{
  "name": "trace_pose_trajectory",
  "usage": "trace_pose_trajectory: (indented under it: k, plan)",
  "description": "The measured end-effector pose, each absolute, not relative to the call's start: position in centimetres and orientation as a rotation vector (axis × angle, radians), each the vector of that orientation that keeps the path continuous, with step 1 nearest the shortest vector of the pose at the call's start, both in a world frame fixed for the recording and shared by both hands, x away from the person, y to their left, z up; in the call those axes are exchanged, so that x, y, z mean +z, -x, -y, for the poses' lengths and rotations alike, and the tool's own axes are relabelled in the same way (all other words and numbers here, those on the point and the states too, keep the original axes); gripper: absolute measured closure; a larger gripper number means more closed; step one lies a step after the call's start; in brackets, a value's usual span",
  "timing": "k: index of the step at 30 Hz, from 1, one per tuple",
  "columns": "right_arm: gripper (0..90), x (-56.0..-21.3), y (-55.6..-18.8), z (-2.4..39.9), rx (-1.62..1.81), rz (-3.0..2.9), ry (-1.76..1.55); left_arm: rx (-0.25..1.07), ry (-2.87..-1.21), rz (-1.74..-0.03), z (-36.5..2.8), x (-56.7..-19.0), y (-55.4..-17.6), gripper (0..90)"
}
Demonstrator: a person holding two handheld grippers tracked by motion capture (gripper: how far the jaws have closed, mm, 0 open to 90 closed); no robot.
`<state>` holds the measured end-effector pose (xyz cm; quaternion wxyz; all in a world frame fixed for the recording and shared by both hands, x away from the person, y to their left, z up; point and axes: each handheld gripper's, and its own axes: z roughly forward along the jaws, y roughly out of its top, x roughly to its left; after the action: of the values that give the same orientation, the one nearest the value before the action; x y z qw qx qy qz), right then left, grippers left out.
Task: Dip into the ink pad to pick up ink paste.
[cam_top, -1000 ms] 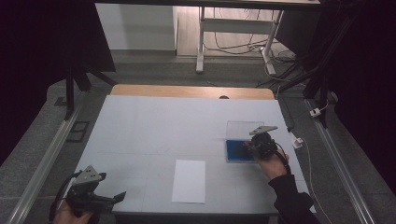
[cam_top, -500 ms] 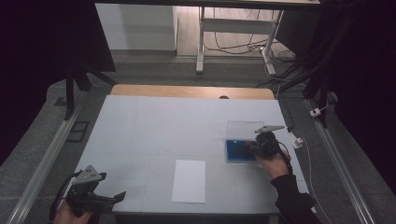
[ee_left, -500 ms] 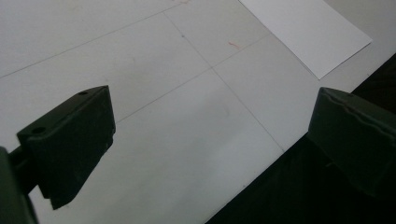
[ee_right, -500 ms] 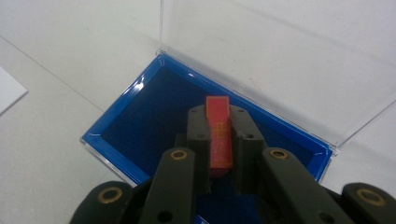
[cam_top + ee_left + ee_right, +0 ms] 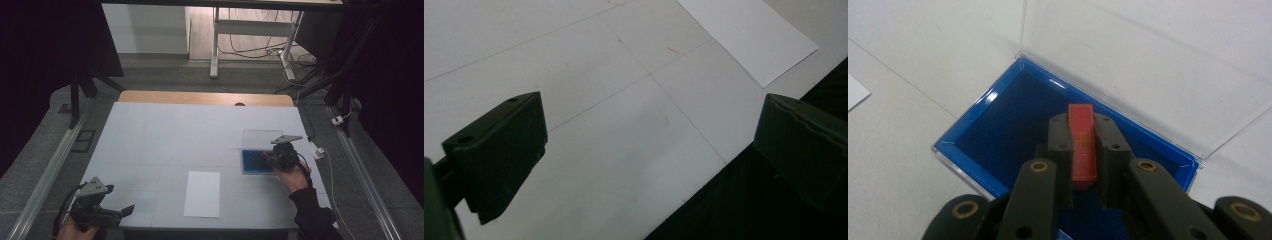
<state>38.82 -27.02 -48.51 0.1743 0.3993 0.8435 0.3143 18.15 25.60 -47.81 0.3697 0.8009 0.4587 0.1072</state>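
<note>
- The right tool (image 5: 1083, 150) is clenched on a small red stamp (image 5: 1082, 142); the stamp stands upright between the jaws, over the dark blue pad of the open ink box (image 5: 998, 125).
- In my judgement the step in hand is inking the stamp. To do it well, keep the stamp square to the pad, press straight down with a light, even touch, then lift straight up; a tilt would ink one edge alone.
- Keep clear of the clear lid (image 5: 1158, 65), which lies folded back at 12 o'clock of the box; a nudge could shift the whole box on the counter (image 5: 165, 135).
- In the high view the ink box (image 5: 256, 161) sits at about 9 o'clock of the right tool (image 5: 270, 159), touching its tip, at the counter's right side.
- The white sheet (image 5: 202, 193) lies at about 8 o'clock of the box, well apart; it is likely where the stamp goes next.
- The left tool (image 5: 107, 212) is released, jaws wide with nothing between them, over the counter's near left corner.
</note>
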Motion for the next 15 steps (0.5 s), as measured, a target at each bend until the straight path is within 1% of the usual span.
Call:
trace_pose_trajectory:
  k: [15]
  plan:
    - [80.0, -47.67, -38.27, 27.03, 0.984, -2.382, -1.118, 0.276, -2.056, -1.178, -25.59, -47.81, -18.12, 1.0]
